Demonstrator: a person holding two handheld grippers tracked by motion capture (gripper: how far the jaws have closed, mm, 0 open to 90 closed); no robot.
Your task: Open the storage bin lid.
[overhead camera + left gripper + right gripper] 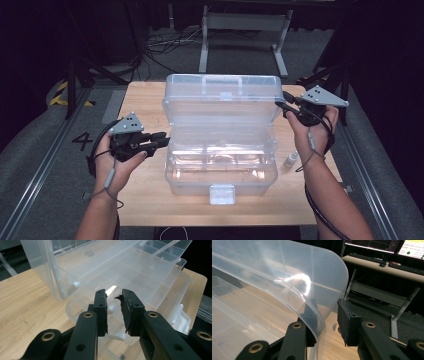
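On the counter (145, 200), clear box (220, 170) looks light, slick, flexy; right hand-held gripper (325, 327) straddles its lid (287, 285) edge, probably not clamped, left hand-held gripper (113, 312) narrow, empty.

Black jaws, brass screws, grey plates

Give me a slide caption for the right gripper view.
Right tool straddling the raised lid's edge, one jaw on each side.

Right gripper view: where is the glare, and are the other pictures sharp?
In the right gripper view a bright curved glare sits on the clear lid, and the far screens look soft. The left gripper view is sharp on the box, with one small bright spot. The high view is dim around the table, with reflections inside the box.
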